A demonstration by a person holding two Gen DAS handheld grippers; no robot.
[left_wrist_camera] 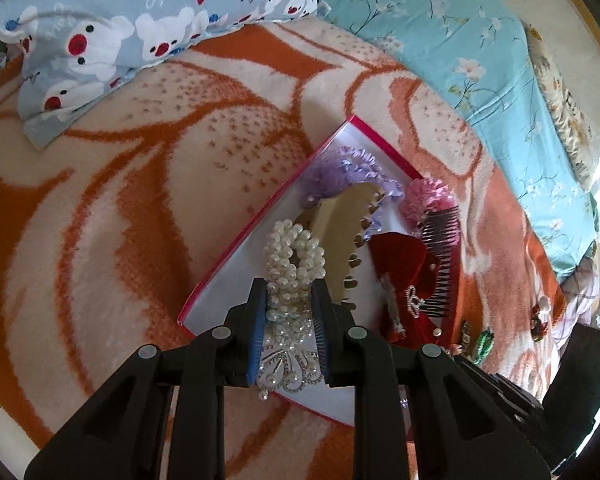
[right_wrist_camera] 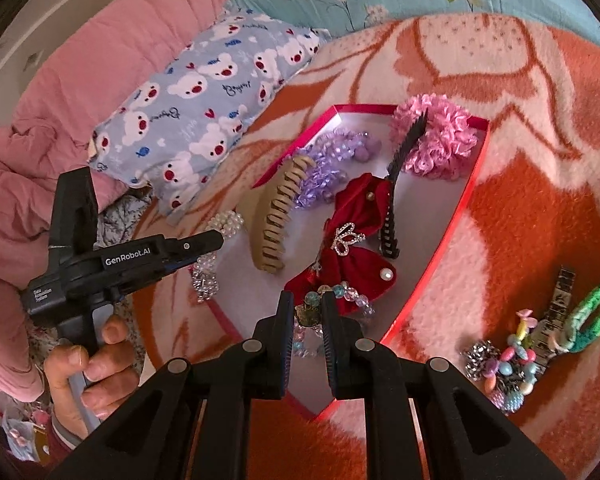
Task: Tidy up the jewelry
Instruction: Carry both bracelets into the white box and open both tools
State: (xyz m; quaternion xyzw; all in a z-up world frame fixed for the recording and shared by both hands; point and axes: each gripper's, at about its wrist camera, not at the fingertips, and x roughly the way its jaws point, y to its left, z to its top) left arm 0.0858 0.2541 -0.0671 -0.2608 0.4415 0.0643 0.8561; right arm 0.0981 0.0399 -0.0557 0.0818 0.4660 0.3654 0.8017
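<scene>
The left tool pinches a pearl hair piece over the red box. The right tool pinches a bead bracelet at the box's 6 o'clock edge. Dangling beads could snag the red bow.

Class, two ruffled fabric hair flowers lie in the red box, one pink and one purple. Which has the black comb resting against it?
The pink flower: the black comb leans across it, while the purple flower lies beside the tan claw clip.

In the 1 red-edged box: 2 ruffled scrunchies at 12 o'clock, 1 beige claw clip, 1 red bow, 1 black comb.
</scene>
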